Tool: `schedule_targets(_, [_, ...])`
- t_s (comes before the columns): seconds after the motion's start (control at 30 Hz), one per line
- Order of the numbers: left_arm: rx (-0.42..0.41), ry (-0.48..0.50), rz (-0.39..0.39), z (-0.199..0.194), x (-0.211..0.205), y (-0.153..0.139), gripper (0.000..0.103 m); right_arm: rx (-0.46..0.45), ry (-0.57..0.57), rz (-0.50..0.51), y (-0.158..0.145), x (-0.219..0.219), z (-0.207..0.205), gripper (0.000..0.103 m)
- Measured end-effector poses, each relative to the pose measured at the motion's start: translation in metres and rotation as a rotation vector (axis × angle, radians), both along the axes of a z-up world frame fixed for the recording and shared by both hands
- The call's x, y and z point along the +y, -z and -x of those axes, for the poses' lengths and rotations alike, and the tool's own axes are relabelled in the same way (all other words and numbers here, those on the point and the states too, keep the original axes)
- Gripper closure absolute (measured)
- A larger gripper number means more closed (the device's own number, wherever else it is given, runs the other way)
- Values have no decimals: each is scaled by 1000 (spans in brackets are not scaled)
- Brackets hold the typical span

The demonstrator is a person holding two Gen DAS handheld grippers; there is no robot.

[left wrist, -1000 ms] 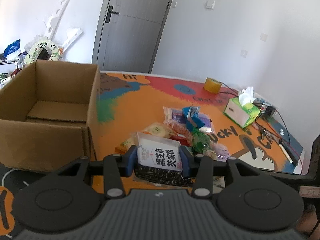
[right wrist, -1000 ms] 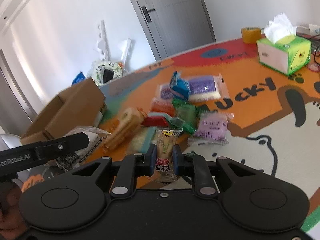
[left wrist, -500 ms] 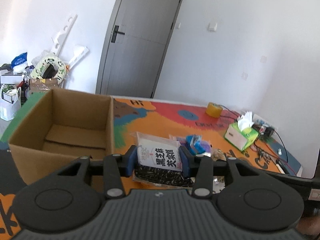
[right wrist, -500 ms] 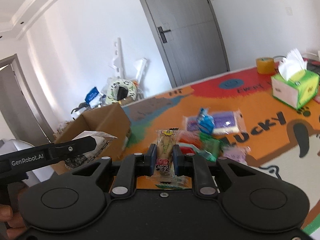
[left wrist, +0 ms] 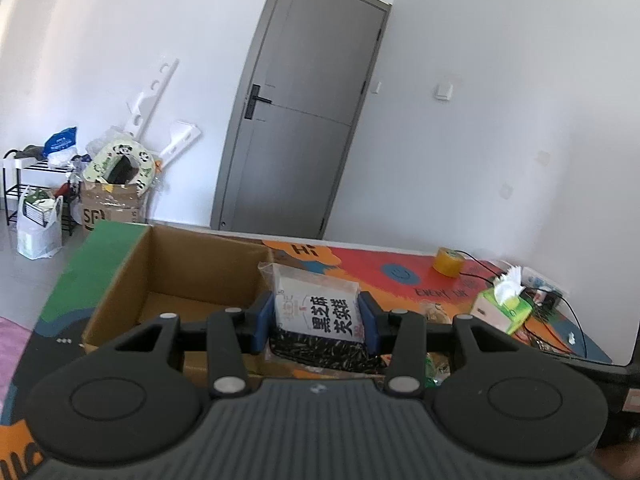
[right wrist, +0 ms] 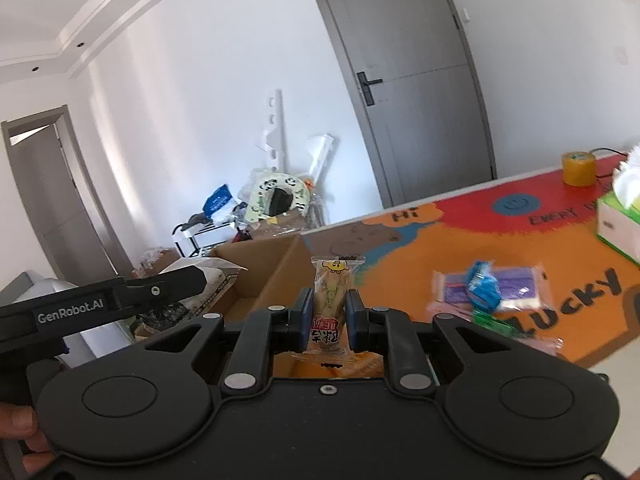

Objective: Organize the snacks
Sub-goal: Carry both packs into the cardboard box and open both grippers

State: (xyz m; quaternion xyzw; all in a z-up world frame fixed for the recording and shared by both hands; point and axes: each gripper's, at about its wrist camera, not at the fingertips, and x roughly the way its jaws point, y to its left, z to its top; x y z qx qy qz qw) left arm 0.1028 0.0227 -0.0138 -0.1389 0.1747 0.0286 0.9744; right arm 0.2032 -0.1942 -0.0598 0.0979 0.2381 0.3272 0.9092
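Observation:
My left gripper is shut on a white bag of sunflower seeds with black characters, held up at the right edge of the open cardboard box. My right gripper is shut on a narrow yellow snack packet with a red label, held above the table near the box's right wall. The left gripper also shows in the right wrist view at the left, over the box. The other snacks lie in a pile on the colourful mat.
A green tissue box and a roll of yellow tape sit at the table's far right, with cables behind. Bags, a shelf and another carton stand on the floor by the grey door.
Both grippers rose from the snack pile and moved left towards the box, each still holding its packet. The cameras tilted up, showing more wall and door.

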Motion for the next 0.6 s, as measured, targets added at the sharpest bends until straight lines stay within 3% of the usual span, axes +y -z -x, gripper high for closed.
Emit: schedule_targets(0.6, [3, -125, 22, -9, 57, 2, 59, -13, -125, -3, -13, 61, -8, 84])
